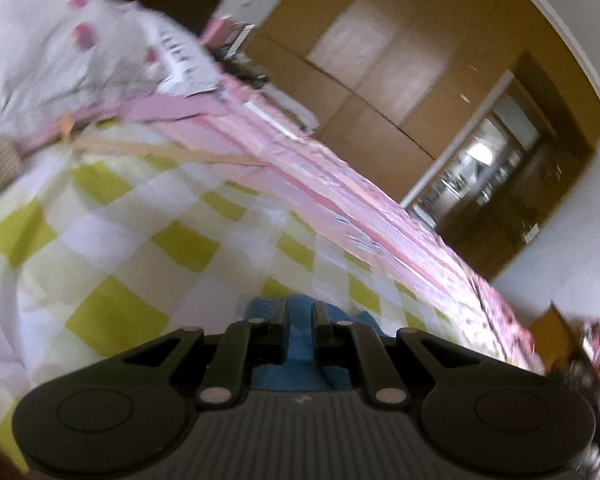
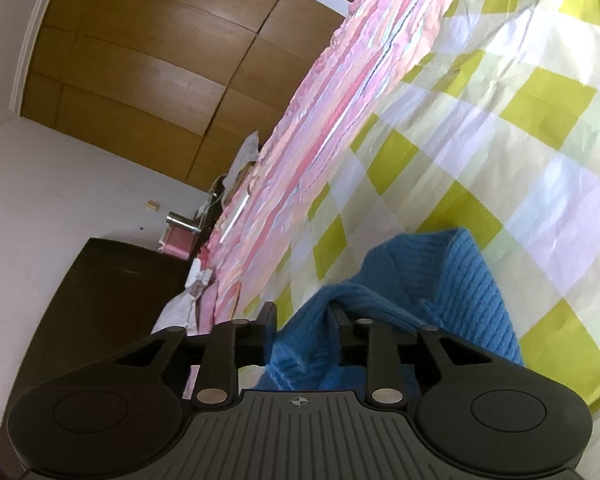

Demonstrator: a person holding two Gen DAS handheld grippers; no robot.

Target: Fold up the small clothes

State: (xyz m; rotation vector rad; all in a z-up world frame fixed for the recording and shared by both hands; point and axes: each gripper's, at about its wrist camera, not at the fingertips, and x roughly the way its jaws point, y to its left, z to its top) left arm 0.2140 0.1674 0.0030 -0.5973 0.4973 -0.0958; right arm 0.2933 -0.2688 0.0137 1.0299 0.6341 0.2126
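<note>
Left gripper [image 1: 300, 316] clamped on blue knit garment [image 2: 440, 280] over checked sheet [image 2: 500, 140]; right gripper [image 2: 302, 320] jaws partly open w/ knit between, not pinched.

i see a blue sweater [image 2: 452, 280] of thick ribbed wool, soft and fuzzy. under it the checked bed sheet [image 2: 520, 128] is thin, creased cloth. my right gripper [image 2: 302, 312] is matt black plastic with little shiny metal pins. the wardrobe [image 2: 140, 60] is smooth, a bit glossy wood.
</note>
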